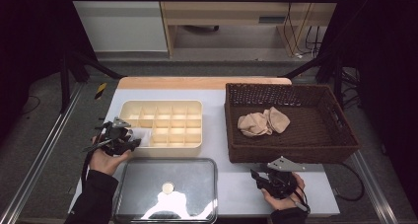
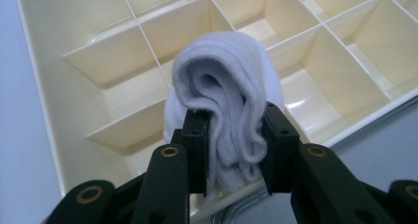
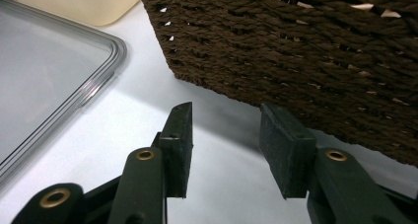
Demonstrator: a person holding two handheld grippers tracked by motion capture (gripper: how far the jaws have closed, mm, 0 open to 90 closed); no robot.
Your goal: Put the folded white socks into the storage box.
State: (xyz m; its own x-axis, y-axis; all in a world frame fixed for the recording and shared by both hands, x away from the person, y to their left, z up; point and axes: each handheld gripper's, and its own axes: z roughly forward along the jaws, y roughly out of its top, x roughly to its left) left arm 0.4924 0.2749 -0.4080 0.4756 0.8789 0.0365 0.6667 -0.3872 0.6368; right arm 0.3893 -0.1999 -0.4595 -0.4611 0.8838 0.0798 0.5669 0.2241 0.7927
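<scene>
Left tongs (image 2: 235, 135) clamped on white sock (image 2: 226, 86) over divided tray (image 1: 162, 123); right tongs (image 3: 224, 150) apart, empty.

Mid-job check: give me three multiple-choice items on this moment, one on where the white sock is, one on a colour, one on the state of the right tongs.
1. Where is the white sock?
A. In the basket
B. Between the left tongs' jaws, over the organizer's near-left corner
C. On the lid

2. What colour are the socks in the basket?
A. Beige
B. Black
C. Blue

3. What state are the right tongs in?
A. Shut on a sock
B. Shut on the basket rim
C. Open, holding nothing

Answers:
1 B: the left gripper view shows the left tongs pinching the rolled sock above the cream organizer, whose near-left corner they reach in the high view.
2 A: the high view shows a beige bundle on the basket floor.
3 C: the right gripper view shows bare table between the jaws, the basket wall beyond them.
</scene>
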